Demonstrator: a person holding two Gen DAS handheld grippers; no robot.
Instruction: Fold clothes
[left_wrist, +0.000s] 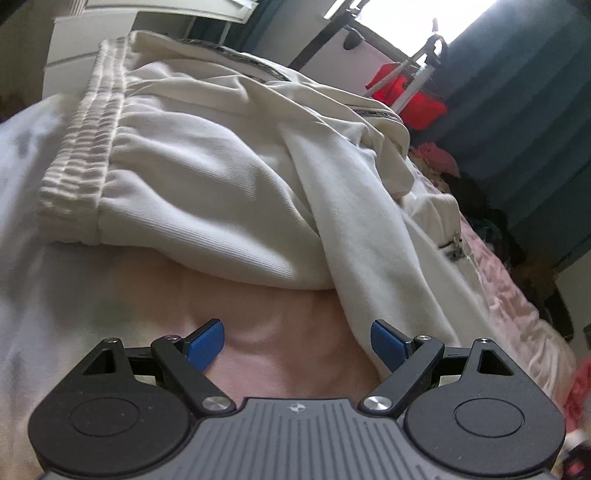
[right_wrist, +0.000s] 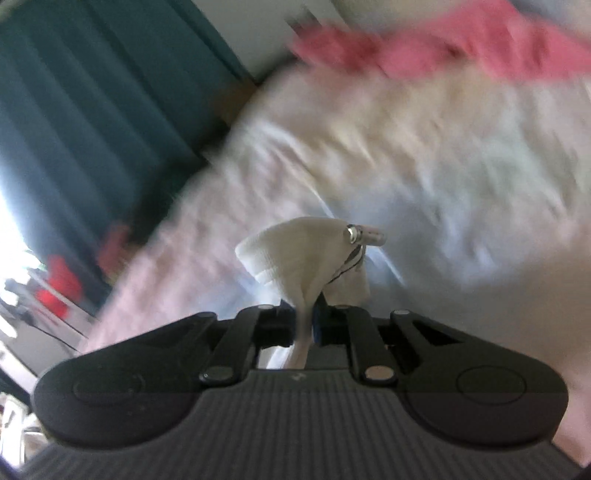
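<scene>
A cream jacket (left_wrist: 207, 192) with a ribbed hem (left_wrist: 85, 147) lies crumpled on the bed, one sleeve (left_wrist: 369, 240) running down toward my left gripper. My left gripper (left_wrist: 298, 341) is open just short of the garment, its blue pads (left_wrist: 207, 343) over the pale pink bedsheet (left_wrist: 258, 362), the right pad touching the sleeve's edge. In the right wrist view my right gripper (right_wrist: 304, 317) is shut on a bunched corner of the cream jacket (right_wrist: 295, 254) with a metal zip pull (right_wrist: 364, 236) sticking out, held above the blurred bed.
A zip end (left_wrist: 452, 247) shows at the jacket's right edge. Pink clothes (left_wrist: 436, 155) and dark garments (left_wrist: 491, 221) lie at the bed's far side. Teal curtains (left_wrist: 517, 110), a red bag (left_wrist: 406, 92) and a white drawer unit (left_wrist: 92, 40) stand beyond. A pink cloth (right_wrist: 443, 48) lies on the bed.
</scene>
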